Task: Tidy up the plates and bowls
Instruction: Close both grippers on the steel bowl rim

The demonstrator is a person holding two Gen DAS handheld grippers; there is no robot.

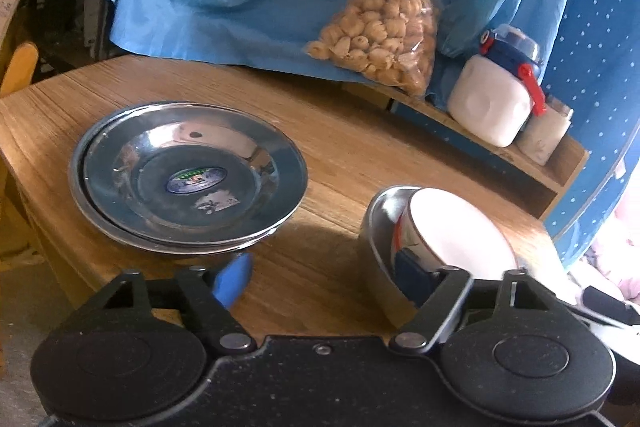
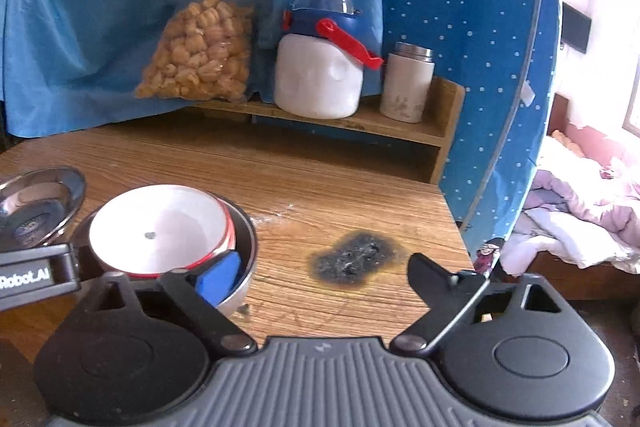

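Your white bowl sits nested in the steel bowl, just right of the stacked plates on the bench. Both claws, left and right, stand spread, pinching nothing; the right one's left finger already dips inside the steel bowl's rim.

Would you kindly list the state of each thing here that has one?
White bowl: upright, nested in the steel bowl.
Steel plates: stacked, empty.
Snack bag: sealed, leaning.
White jar: lid on.
Left gripper: open.
Right gripper: open.
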